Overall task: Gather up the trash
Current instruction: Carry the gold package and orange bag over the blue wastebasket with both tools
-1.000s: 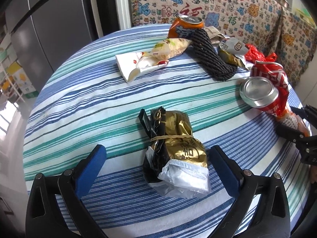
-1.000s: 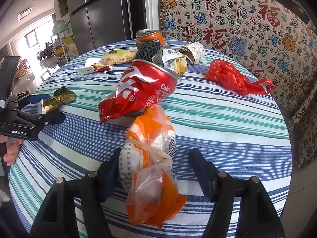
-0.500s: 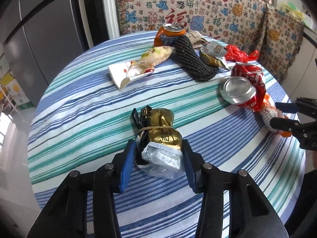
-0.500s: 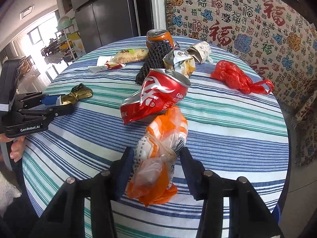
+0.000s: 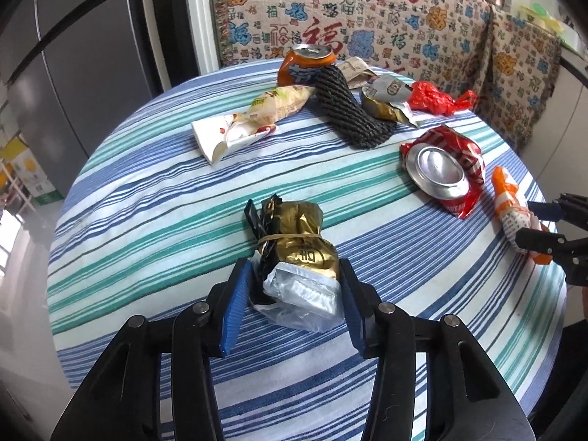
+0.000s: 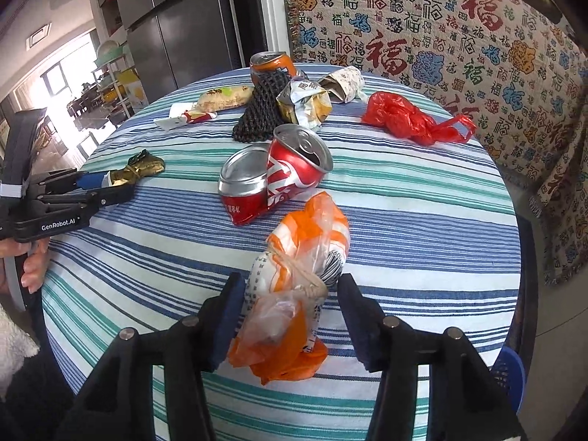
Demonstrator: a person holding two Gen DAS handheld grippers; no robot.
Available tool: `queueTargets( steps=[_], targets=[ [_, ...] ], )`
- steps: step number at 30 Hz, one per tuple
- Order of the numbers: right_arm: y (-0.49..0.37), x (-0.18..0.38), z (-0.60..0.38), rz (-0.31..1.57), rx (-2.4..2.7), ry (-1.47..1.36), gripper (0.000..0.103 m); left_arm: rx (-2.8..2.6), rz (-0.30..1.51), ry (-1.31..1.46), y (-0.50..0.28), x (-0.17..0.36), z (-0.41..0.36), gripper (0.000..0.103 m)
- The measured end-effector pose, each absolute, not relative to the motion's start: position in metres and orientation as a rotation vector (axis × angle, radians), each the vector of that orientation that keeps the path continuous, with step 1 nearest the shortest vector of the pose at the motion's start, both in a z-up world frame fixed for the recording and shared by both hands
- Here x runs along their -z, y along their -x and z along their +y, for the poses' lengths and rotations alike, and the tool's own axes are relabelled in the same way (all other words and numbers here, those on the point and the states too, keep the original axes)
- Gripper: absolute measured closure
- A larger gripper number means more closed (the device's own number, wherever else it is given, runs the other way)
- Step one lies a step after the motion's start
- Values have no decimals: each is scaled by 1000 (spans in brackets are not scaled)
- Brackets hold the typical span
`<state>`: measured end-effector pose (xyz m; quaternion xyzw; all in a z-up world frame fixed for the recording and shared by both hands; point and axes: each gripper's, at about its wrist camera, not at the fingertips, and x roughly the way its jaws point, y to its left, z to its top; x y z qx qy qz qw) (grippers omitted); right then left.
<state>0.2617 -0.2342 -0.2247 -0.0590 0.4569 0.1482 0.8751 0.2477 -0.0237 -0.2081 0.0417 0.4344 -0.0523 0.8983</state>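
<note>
The left gripper (image 5: 294, 294) clamps a gold foil packet (image 5: 297, 253) near the table's left front edge, its jaws having just eased slightly after closing. The right gripper (image 6: 290, 308) grips an orange plastic bag (image 6: 297, 294) close to the near rim, jaws likewise just loosened a touch. Bare striped tablecloth (image 5: 147, 191) lies open left of the packet. Just beyond the bag sits a crushed red can (image 6: 279, 180). Farther back cluster a black mesh sleeve (image 5: 345, 110), orange can (image 5: 305, 64), snack wrapper (image 5: 253, 117) and red bag (image 6: 408, 117), right of them, near the far edge.
</note>
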Motion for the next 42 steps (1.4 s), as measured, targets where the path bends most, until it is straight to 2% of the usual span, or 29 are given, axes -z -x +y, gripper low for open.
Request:
queueTargets(
  steps=[3, 9, 13, 23, 34, 42],
  targets=[
    [-266, 225, -234, 980, -295, 95, 55, 115, 892, -79, -247, 205, -23, 57],
    [-248, 203, -247, 915, -275, 67, 55, 177, 836, -24, -238, 184, -30, 59],
    [-230, 183, -275, 862, -239, 42, 55, 255, 789, -27, -231, 161, -63, 59],
    [-173, 152, -409, 787, 61, -48, 55, 551, 742, -71, -220, 132, -226, 59],
    [-123, 153, -527, 787, 315, -119, 55, 787, 764, -151, -225, 158, -418, 58],
    [-113, 161, -572, 799, 355, -164, 54, 841, 822, -152, -239, 188, -482, 58]
  ],
)
